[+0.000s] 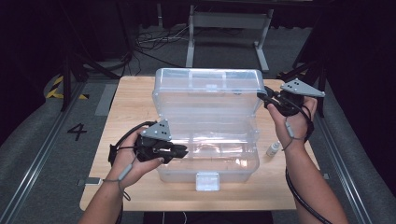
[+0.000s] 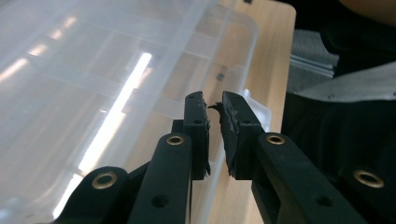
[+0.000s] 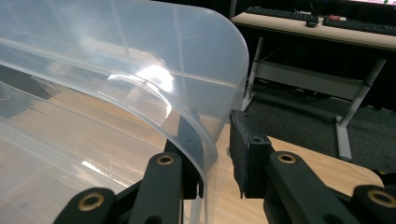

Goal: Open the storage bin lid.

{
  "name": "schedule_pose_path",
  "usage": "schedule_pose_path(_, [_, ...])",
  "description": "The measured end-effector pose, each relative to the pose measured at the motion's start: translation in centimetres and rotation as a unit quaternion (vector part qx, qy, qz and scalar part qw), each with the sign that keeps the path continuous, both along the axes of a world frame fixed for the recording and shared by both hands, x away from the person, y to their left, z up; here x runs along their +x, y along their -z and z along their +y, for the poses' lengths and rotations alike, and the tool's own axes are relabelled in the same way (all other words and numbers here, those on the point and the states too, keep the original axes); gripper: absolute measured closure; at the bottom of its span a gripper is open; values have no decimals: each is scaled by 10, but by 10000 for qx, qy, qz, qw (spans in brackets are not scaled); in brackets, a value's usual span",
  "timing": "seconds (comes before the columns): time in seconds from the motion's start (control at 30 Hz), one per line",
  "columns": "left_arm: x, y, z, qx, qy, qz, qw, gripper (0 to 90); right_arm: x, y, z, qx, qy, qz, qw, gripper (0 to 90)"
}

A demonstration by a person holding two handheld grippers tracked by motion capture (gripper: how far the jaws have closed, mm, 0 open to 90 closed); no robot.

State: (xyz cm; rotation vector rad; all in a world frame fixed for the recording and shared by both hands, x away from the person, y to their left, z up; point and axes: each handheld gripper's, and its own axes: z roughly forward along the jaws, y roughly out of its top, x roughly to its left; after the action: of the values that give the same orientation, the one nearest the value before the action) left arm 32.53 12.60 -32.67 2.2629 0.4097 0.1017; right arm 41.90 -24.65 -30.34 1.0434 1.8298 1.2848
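The left gripper [image 1: 180, 150] sat at the lower left of the high view, its jaws parted by a narrow gap. In the left gripper view nothing lay between the pads, and the front left corner of the clear plastic storage box [image 1: 208, 168] stood just beside the left jaw; whether they touched cannot be told.

The right gripper [image 1: 263, 96] was at the upper right of the high view, against the right edge of the raised lid [image 1: 205, 88]. In the right gripper view its jaws straddled that curved lid edge [image 3: 205, 135]: the left jaw lay behind the clear plastic and seemed pressed to it, while the right jaw stood a little off the outer face.

The box ran with its long axis left to right across the wooden table [image 1: 130, 107], in the middle of the frame, its mouth facing up and its lid hinged back, standing upright along the far side. Its latch tab [image 1: 207, 181] faced the bottom of the frame. A small white bottle [image 1: 273, 149] lay on the table just right of the box.
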Motion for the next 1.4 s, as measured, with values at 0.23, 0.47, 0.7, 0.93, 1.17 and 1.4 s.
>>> schedule_pose_path(0.23, [1,15,-8,416,217,270,9985,788,3,-1,0,1,-29,49,10000,744])
schedule_pose_path(0.47, [7,33,-12,927,286,575,9936,761,3,-1,0,8,-23,58,10000,744])
schedule_pose_path(0.7, [11,45,-16,1323,454,826,9867,730,3,-2,0,-2,-36,70,10000,743])
schedule_pose_path(0.93, [15,55,-20,1617,480,992,9807,724,4,-2,-1,-7,-50,97,9999,742])
schedule_pose_path(1.17, [16,65,-19,1834,371,1004,9772,776,6,-2,-1,35,-63,88,9999,743])
schedule_pose_path(1.4, [16,66,-19,1837,422,942,9775,785,8,-1,-1,68,-47,87,9999,744])
